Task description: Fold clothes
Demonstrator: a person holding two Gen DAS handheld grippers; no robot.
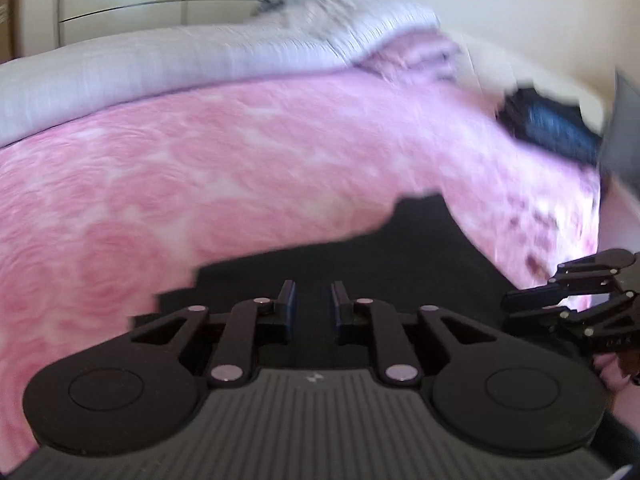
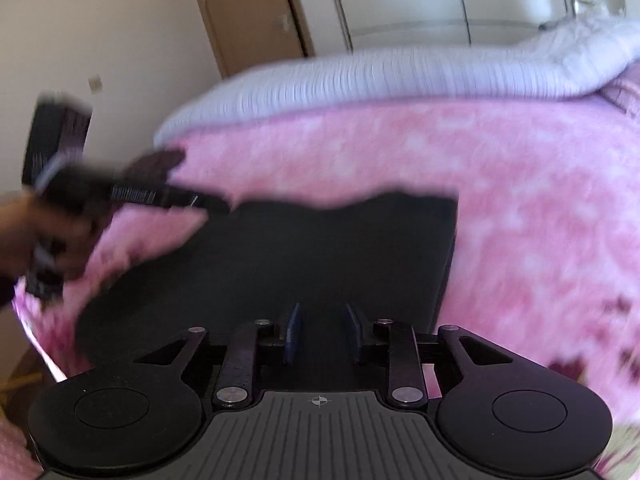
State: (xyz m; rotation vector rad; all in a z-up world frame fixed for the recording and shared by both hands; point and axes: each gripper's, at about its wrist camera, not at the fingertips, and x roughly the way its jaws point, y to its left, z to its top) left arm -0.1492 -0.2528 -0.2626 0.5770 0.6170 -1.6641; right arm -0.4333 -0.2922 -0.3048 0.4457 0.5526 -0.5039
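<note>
Perhaps flat: black garment (image 2: 280, 256), pink blanket (image 1: 200, 168) all round.

One black garment (image 2: 280, 264), one pink blanket (image 1: 200, 168), two hand-held grippers (image 1: 313, 304) (image 2: 322, 334).

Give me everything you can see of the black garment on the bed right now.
The black garment is a plain dark cloth with no visible print, lying flat on the pink blanket. Its right side forms a straight edge with a squarish corner; its far edge is wavy and uneven. It looks soft and matte; motion blur hides seams. The left gripper and right gripper both sit over its near part, jaws apart, gripping nothing visible.
</note>
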